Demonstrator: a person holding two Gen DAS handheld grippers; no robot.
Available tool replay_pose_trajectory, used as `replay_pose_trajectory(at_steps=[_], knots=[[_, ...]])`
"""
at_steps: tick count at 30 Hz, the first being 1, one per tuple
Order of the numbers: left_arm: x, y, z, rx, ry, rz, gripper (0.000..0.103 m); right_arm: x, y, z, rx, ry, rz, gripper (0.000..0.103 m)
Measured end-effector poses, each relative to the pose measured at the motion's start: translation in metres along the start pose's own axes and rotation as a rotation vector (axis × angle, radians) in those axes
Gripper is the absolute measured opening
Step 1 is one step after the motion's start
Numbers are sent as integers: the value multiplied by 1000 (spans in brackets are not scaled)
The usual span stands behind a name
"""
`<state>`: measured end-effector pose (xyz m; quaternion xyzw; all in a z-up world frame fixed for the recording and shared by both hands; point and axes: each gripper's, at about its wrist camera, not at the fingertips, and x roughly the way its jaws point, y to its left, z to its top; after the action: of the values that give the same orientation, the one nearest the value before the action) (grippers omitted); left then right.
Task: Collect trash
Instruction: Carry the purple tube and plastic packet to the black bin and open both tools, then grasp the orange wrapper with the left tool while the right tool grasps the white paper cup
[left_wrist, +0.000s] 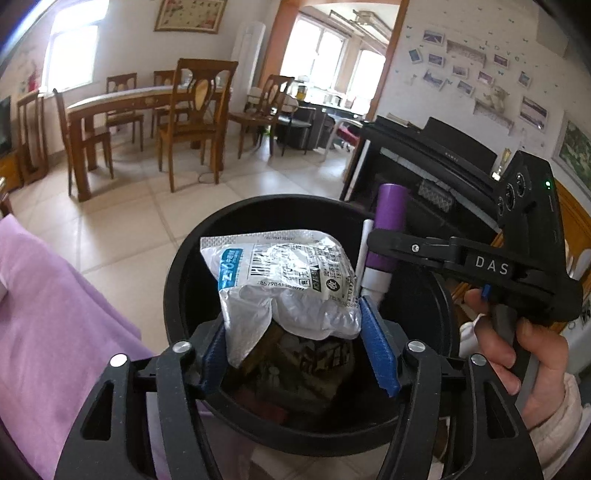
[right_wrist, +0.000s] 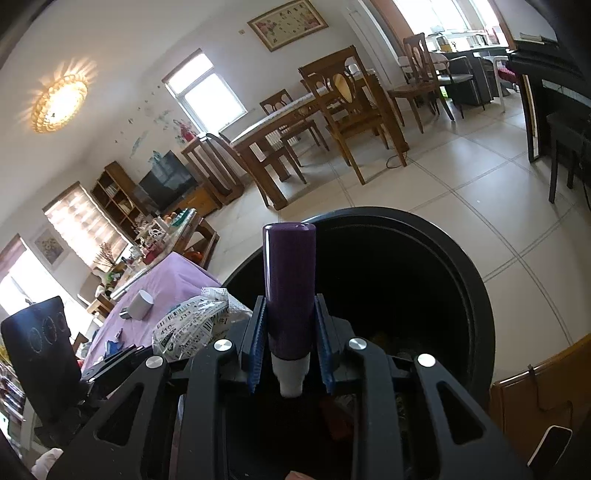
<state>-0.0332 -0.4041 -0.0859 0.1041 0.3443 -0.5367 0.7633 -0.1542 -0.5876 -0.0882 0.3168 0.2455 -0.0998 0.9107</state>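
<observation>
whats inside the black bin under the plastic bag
Inside the black bin, below the crumpled plastic bag held by the left gripper, lies a dark pile of printed wrappers. The bag and deep shadow hide the rest of it.

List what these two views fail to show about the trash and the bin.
- Left wrist: bin contents mostly hidden behind the plastic packet in the left tool.
- Right wrist: bin interior too dark; the purple tube in the right tool blocks it.
- Packet print too small and crumpled to read.
- Bin base cut off in both.
</observation>
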Motion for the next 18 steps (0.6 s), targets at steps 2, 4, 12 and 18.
replay_pose_trajectory(at_steps=[2,4,12,18], knots=[[0,1,2,-4,4,10,73,2,0,1,8,6,-5,29],[-2,3,3,-9,0,20,80,0,-2,-1,16,14,-2,30],[-25,15,2,-36,-23,63,96,-11,12,-1,-17,-12,-11,80],[-74,49,-12,-120,-82,100,96,-4,36,-2,-55,7,21,85]])
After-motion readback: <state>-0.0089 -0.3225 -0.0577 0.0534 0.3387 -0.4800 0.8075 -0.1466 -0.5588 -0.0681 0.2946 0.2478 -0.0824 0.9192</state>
